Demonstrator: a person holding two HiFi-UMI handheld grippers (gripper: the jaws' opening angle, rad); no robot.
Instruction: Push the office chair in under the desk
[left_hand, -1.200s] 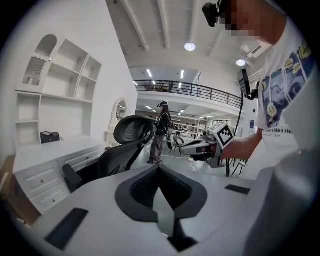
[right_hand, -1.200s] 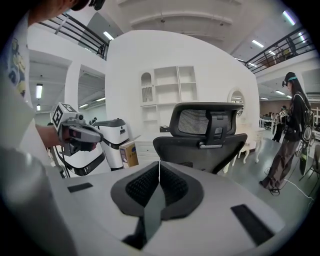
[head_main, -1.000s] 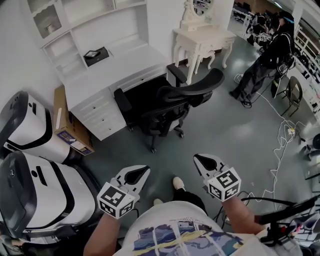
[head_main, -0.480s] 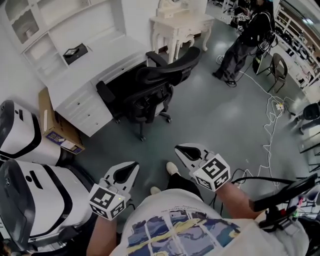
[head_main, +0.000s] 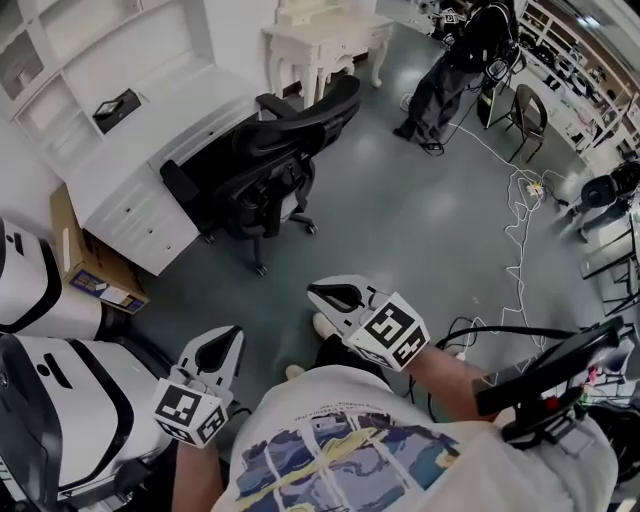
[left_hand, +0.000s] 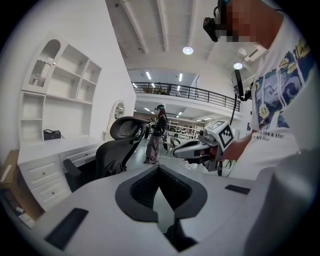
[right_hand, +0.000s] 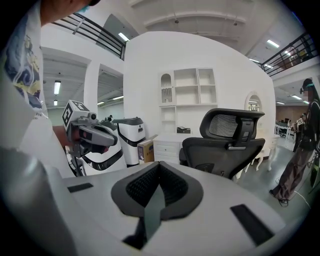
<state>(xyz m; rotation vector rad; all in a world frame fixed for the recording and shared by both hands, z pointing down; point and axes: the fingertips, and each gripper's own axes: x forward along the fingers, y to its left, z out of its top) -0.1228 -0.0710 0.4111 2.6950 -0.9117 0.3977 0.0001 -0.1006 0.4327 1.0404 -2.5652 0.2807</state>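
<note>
Standing upper left of centre in the head view, the black office chair (head_main: 275, 165) is at the open front of the white desk (head_main: 130, 170); the left gripper (head_main: 222, 345) and right gripper (head_main: 325, 295), lower centre, are well apart from it; both pairs of jaws are pressed together, holding nothing.

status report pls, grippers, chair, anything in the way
Left gripper and right gripper shut, empty. Office chair at the desk, untouched, backrest toward us. Bare floor between; cables off to the right.
</note>
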